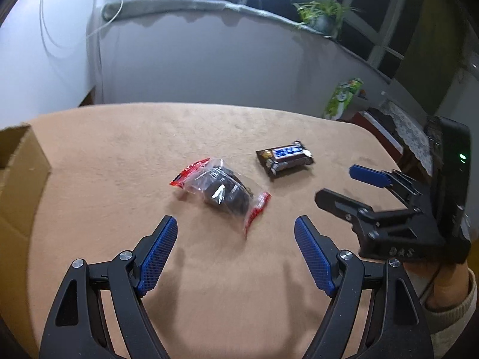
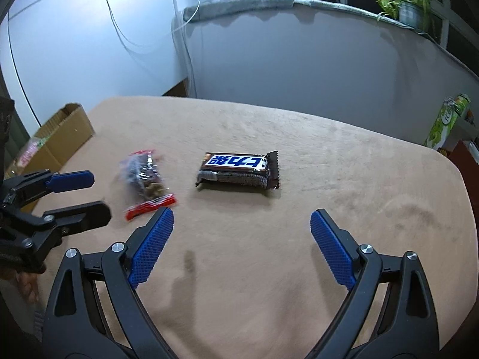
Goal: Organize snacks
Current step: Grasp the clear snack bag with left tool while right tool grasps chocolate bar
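Note:
A clear bag of dark snacks with red ends (image 1: 223, 193) lies on the tan table (image 1: 125, 149), just ahead of my open, empty left gripper (image 1: 236, 227). A brown chocolate bar with a blue-and-white label (image 1: 284, 158) lies farther right. In the right wrist view the bar (image 2: 239, 170) lies ahead of my open, empty right gripper (image 2: 242, 220), and the bag (image 2: 145, 179) lies to its left. The right gripper also shows in the left wrist view (image 1: 338, 185), and the left gripper in the right wrist view (image 2: 89, 193).
An open cardboard box (image 1: 21, 179) stands at the table's left edge; in the right wrist view the box (image 2: 60, 137) holds some packets. A green tube can (image 1: 342, 97) stands beyond the table's right side. A wall and windowsill with a potted plant (image 1: 321, 15) lie behind.

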`<action>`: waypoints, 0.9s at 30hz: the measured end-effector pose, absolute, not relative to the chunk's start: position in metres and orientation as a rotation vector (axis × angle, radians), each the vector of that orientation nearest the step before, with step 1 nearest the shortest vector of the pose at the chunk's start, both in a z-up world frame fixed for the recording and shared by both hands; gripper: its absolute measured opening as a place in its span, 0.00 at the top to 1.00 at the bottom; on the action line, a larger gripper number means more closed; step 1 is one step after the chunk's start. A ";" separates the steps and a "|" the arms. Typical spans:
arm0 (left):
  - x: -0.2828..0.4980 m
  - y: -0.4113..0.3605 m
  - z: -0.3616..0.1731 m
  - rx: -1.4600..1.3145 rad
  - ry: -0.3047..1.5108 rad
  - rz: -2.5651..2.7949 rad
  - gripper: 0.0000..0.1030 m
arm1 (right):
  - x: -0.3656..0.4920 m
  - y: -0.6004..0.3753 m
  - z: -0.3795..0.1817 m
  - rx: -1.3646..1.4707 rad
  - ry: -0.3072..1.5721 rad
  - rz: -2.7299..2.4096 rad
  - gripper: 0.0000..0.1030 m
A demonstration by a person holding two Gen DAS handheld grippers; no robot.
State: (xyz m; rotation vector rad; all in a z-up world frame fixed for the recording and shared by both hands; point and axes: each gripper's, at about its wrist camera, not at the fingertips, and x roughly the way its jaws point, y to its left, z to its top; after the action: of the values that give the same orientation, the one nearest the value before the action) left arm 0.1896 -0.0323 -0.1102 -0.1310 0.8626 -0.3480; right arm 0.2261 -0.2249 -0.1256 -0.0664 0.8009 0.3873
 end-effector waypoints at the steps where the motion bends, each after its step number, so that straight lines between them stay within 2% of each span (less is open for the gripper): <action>1: 0.194 -0.033 -0.113 -0.142 0.869 -0.340 0.22 | 0.231 -0.224 -0.126 -0.073 0.802 0.389 0.08; 10: 0.229 -0.031 -0.129 -0.176 0.937 -0.277 0.22 | 0.270 -0.214 -0.136 -0.102 0.845 0.423 0.08; 21: 0.237 -0.039 -0.131 -0.139 0.898 -0.280 0.22 | 0.296 -0.202 -0.143 -0.116 0.887 0.462 0.09; 23: 0.236 -0.040 -0.131 -0.132 0.892 -0.276 0.24 | 0.295 -0.199 -0.142 -0.126 0.872 0.476 0.22; 25: 0.236 -0.039 -0.132 -0.130 0.885 -0.270 0.37 | 0.293 -0.199 -0.140 -0.127 0.860 0.485 0.49; 27: 0.235 -0.036 -0.132 -0.141 0.880 -0.271 0.54 | 0.293 -0.200 -0.139 -0.122 0.856 0.487 0.57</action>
State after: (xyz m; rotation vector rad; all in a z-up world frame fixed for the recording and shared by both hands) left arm 0.2346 -0.0361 -0.1322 -0.1413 0.8798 -0.2706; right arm 0.2928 -0.2003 -0.1393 -0.1219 0.8562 0.4871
